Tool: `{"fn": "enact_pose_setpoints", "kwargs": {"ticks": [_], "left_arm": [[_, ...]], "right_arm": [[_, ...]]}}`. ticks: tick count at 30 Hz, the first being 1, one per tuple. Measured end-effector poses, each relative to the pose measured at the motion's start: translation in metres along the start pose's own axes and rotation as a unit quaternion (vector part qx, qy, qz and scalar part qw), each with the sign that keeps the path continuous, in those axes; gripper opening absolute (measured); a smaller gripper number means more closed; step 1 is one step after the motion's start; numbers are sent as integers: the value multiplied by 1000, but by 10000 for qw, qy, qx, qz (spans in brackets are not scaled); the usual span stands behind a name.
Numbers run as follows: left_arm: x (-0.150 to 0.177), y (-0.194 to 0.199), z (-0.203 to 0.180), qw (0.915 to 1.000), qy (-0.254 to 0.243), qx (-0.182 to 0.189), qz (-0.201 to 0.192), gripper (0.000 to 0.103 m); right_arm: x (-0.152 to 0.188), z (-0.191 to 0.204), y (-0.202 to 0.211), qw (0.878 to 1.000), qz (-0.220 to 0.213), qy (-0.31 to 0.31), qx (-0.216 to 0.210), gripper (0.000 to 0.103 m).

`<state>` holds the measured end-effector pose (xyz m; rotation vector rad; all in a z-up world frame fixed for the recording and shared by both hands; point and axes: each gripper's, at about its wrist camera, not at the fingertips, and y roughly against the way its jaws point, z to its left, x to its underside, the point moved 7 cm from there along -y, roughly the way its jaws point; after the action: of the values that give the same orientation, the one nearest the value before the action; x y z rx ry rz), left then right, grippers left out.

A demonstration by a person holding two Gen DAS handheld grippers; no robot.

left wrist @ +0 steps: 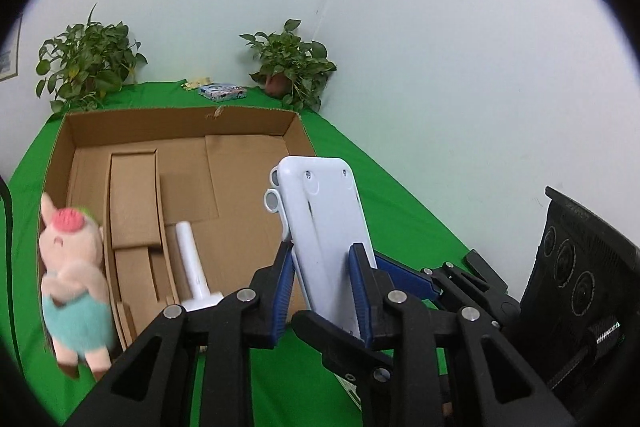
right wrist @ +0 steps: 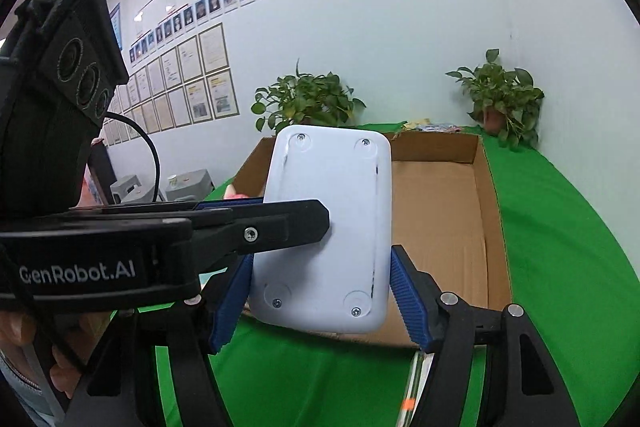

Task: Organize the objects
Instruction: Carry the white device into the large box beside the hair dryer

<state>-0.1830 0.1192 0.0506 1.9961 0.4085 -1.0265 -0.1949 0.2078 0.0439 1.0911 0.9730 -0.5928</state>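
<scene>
Already a plush pig (left wrist: 74,283) and a white handled tool (left wrist: 194,267) sit in the cardboard box (left wrist: 180,119). My left gripper (left wrist: 324,291) is clamped on the white device (left wrist: 324,227) above the box's near edge; my right gripper (right wrist: 320,299) brackets it, jaws apart. Lowering it in remains.

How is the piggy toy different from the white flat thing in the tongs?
The piggy toy is pink and fluffy; the white flat thing is plain and flat. The left tongs clamp the white flat thing; nothing grips the piggy toy. Both are upright.
</scene>
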Motion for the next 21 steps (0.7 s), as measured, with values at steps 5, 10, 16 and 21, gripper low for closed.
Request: {"fn": "enact_pose_setpoints", "kwargs": {"ticks": [5, 10, 16, 21], "left_arm": [[-35, -34, 17, 9994, -18, -38, 333, 26], [-56, -54, 35, 9989, 51, 66, 466, 26], [-35, -85, 53, 9963, 157, 23, 841, 25], [4, -126, 74, 9889, 512, 44, 1392, 25]], "right_arm": [[-42, -28, -35, 9990, 394, -201, -32, 64], [-66, -42, -72, 9982, 540, -270, 10, 64], [-44, -60, -115, 9946, 930, -447, -127, 64], [8, -78, -156, 9851, 1491, -831, -193, 64]]}}
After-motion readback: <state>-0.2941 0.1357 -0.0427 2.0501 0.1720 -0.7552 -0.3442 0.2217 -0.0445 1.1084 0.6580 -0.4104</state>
